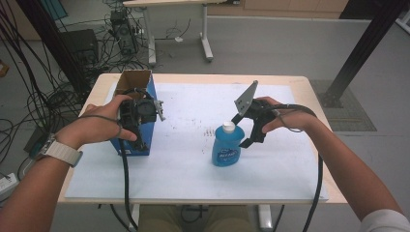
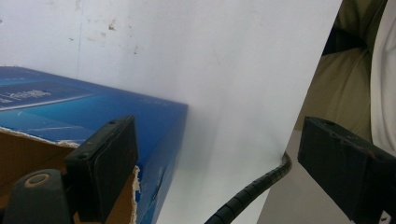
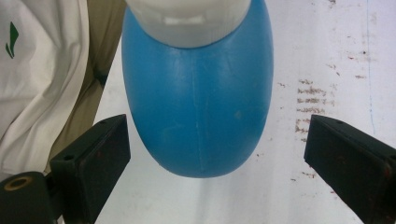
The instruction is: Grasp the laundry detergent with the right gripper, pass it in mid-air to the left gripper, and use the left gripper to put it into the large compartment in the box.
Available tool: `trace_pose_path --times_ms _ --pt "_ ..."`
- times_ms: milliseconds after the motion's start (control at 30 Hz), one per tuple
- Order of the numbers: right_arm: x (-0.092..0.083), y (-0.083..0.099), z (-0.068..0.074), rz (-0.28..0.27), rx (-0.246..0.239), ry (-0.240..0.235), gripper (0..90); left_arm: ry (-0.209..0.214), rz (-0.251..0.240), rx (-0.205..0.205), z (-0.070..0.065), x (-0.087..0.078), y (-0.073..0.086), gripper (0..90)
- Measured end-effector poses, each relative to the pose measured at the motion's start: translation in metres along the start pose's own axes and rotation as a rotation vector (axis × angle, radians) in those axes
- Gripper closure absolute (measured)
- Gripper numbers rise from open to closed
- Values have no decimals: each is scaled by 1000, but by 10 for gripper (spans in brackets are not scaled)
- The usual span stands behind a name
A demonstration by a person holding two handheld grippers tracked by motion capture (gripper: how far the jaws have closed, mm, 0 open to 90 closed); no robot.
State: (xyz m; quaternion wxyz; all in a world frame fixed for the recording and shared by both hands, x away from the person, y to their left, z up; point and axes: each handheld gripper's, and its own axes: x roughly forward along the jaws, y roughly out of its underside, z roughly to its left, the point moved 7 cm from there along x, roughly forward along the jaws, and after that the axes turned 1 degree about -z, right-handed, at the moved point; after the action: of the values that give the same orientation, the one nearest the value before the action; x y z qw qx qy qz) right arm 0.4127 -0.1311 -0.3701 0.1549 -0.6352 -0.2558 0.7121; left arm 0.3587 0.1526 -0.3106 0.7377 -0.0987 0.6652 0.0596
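A blue bottle [image 1: 226,149] with a white cap [image 1: 228,127] stands upright near the middle of the white-covered table [image 1: 193,169]. My right gripper [image 1: 248,140] hovers just right of it, tilted down. In the right gripper view the bottle [image 3: 198,107] sits between the open jaws of the right gripper [image 3: 217,133], with a gap on each side. At the table's left stands a blue box [image 1: 145,137] with an open top. My left gripper [image 1: 139,141] hangs over its near end, open. In the left gripper view one jaw of the left gripper [image 2: 219,140] is beside the torn edge of the box [image 2: 93,116].
A black cable [image 2: 252,191] trails from the left gripper over the table's front edge. The table's wooden rim [image 1: 309,92] shows around the sheet. Tangled cables [image 1: 29,96] lie on the floor at left, and a desk leg [image 1: 207,46] stands behind.
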Motion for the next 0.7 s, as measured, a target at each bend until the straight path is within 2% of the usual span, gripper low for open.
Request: trace_pose_path --times_ms 100,700 --pt "0 0 0 0 -3 -1 69 4 11 5 0 -1 1 128" --pt "0 0 0 -1 -3 0 69 3 3 7 0 1 0 133"
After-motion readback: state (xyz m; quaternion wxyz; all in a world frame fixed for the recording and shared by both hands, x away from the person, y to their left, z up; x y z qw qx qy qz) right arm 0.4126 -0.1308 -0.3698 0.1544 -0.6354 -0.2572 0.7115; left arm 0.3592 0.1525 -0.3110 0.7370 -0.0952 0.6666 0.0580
